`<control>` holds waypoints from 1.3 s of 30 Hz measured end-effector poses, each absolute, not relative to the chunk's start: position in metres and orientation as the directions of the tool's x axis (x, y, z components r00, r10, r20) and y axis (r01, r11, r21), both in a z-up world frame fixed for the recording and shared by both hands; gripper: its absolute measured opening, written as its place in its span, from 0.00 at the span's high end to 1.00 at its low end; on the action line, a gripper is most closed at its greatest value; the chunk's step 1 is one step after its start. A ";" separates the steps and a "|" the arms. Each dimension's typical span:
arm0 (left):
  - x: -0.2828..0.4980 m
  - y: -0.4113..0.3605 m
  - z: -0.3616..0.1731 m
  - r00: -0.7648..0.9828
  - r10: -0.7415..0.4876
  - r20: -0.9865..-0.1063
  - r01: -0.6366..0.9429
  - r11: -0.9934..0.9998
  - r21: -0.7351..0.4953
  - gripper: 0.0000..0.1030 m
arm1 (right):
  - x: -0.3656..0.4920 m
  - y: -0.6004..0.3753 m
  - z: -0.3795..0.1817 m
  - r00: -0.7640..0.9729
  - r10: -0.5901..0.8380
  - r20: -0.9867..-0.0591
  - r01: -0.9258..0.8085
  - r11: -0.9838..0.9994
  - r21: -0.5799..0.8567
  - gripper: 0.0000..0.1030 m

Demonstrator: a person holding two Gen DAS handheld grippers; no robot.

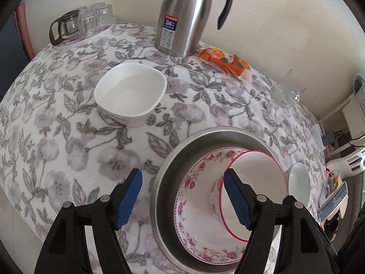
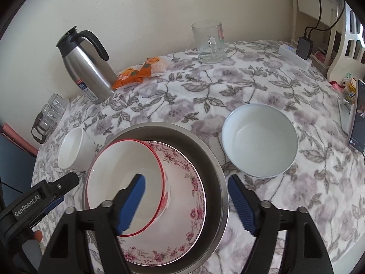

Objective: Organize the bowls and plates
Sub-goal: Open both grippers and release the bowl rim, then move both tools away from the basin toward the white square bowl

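A steel bowl (image 1: 168, 173) (image 2: 205, 153) holds a pink floral bowl (image 1: 196, 203) (image 2: 187, 196), and a red-rimmed white bowl (image 1: 255, 182) (image 2: 118, 169) sits tilted inside that. A white squarish bowl (image 1: 130, 91) (image 2: 73, 148) stands to the left. A pale round bowl (image 2: 260, 139) (image 1: 298, 180) stands to the right. My left gripper (image 1: 182, 196) is open and empty over the stack's left rim. My right gripper (image 2: 186, 203) is open and empty over the stack; the left gripper shows at its lower left (image 2: 38, 201).
A steel thermos jug (image 1: 184, 16) (image 2: 86, 73) and orange snack packets (image 1: 225, 64) (image 2: 139, 70) stand at the back by the wall. A tray of glasses (image 1: 84, 25) is back left. A glass mug (image 2: 209, 43) and a phone (image 2: 358, 116) lie to the right.
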State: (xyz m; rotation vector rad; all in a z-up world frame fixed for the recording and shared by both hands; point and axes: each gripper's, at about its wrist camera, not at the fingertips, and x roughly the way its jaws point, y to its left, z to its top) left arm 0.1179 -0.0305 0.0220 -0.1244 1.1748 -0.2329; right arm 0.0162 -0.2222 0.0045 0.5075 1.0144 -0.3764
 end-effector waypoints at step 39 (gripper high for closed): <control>0.138 0.092 0.059 0.534 -0.054 -0.844 -0.160 0.974 -0.163 0.15 | 0.037 -0.143 0.046 0.600 -0.055 -0.798 0.353 0.914 0.202 0.00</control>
